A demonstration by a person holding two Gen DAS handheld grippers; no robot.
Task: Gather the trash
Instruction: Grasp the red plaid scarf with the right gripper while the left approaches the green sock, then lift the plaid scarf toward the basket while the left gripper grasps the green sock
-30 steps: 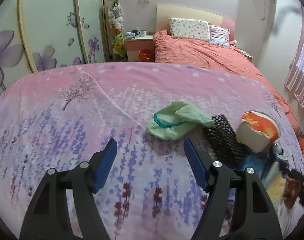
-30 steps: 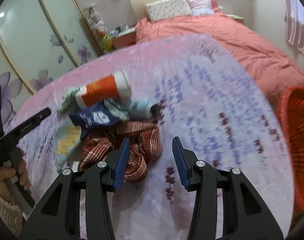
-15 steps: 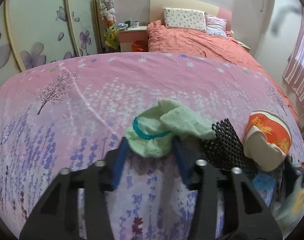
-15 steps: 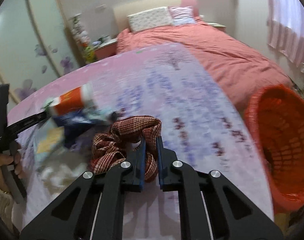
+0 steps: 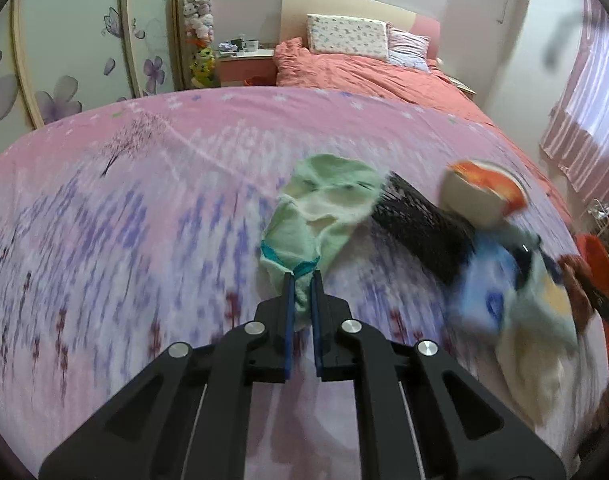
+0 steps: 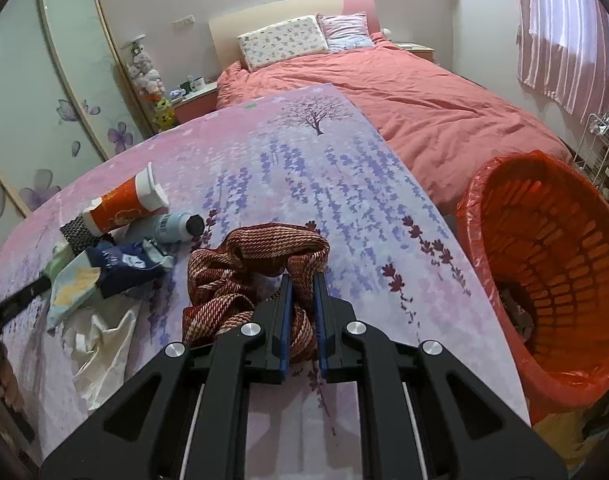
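The desk, covered in a pink and lavender floral cloth, carries the whole work area; a bed with a coral duvet lies behind it. An orange trash basket lined with a red bag stands just off the desk's right edge, its mouth tilted toward the desk, which suits it as the receiving point for the litter.

The trash sits in one loose cluster. The largest piece is a red-and-white woven cloth, bunched up near the desk's right side. The right gripper is closed on a fold of this cloth, fingers pinching it firmly; judged from its nearness to the basket, this item is the next to go in.

A pale green cloth with teal trim lies further left. The left gripper is clamped on its near hem, and the cloth hangs stretched out ahead of the fingers. Whether it has cleared the desk cannot be told, as this view is blurred.

Remaining on the desk, touching or overlapping each other: a crumpled white plastic bag, an orange-and-white instant noodle cup lying on its side, a black mesh piece, a dark blue wrapper, and a light blue bottle with a dark cap.

Collection appears at an early stage; most items are unhandled.
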